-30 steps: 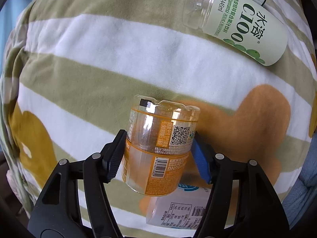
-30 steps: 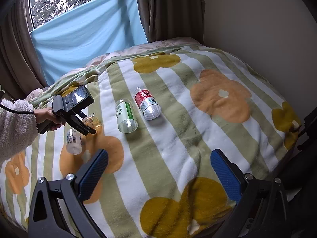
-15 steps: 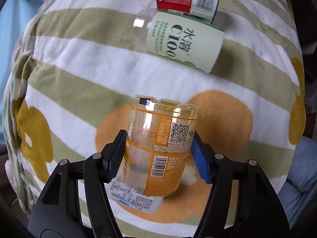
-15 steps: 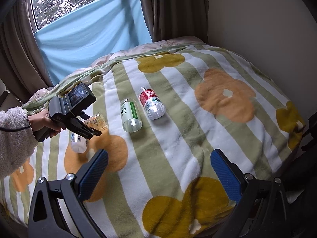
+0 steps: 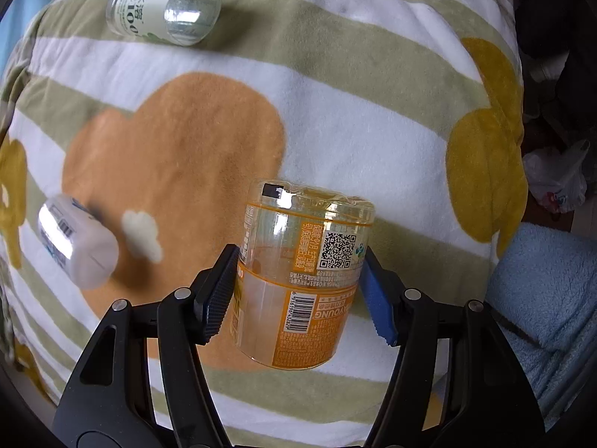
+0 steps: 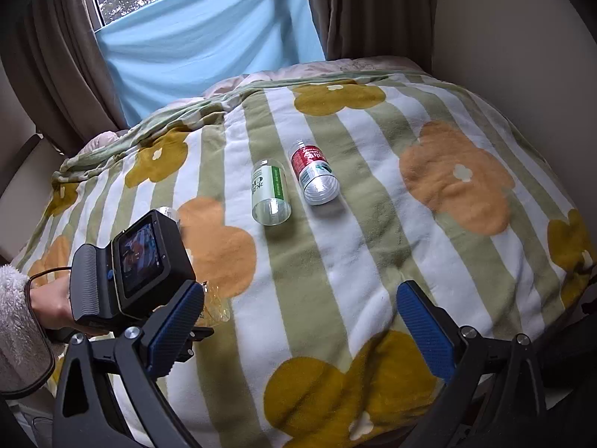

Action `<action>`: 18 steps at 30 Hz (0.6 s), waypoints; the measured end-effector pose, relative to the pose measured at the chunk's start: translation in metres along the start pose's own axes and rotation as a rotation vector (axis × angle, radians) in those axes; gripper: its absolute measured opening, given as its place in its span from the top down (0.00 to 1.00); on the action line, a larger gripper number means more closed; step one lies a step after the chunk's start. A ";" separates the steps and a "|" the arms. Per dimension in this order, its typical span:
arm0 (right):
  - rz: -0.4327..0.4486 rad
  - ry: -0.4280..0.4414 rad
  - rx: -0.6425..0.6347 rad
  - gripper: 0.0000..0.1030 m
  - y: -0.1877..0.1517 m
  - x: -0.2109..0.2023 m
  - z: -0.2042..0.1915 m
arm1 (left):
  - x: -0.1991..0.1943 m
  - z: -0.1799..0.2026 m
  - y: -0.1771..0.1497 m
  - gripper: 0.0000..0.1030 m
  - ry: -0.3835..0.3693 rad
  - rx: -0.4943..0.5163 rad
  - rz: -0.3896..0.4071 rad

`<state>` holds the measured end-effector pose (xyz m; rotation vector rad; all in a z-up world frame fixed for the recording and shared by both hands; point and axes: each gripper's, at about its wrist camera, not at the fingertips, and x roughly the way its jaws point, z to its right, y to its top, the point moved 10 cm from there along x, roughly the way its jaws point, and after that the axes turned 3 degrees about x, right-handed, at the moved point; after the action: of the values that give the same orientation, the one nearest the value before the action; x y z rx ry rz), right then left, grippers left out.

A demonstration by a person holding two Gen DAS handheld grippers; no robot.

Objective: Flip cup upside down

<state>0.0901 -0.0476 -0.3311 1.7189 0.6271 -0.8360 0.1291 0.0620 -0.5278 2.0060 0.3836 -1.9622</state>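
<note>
L gripper [image 5: 298, 291] holds cup [image 5: 304, 280] mid-body over bed [image 5: 335, 93], jaws clamped; R gripper [image 6: 302, 321] jaws wide, idle.
Cup looks light, thin, slick plastic — likely crushable; grip mid-wall w/ gentle squeeze.

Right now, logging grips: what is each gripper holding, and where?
Left gripper clamps the orange cup by its middle sides. Right gripper holds nothing.

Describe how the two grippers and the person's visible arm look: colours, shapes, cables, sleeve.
The left gripper has a black, forked plastic frame with silver screws, one black ribbed pad and one blue. The right gripper has the same black frame with two blue ribbed pads. From the right wrist view, a black camera block with a screen tops the left one; a fluffy white sleeve and thin dark cable show at the wrist.
</note>
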 end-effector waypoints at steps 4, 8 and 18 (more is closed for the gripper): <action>-0.024 0.032 -0.051 0.00 -0.003 0.007 -0.002 | 0.003 0.005 -0.006 0.41 -0.001 -0.058 0.013; -0.043 0.057 -0.084 0.00 -0.007 0.015 -0.004 | -0.001 0.005 -0.013 0.16 -0.015 -0.115 0.040; -0.056 0.109 -0.126 0.00 0.003 0.017 -0.019 | -0.052 0.002 -0.063 0.02 0.028 -0.299 0.098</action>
<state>0.1074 -0.0299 -0.3390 1.6460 0.7879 -0.7293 0.1004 0.1202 -0.4777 1.8277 0.5401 -1.7060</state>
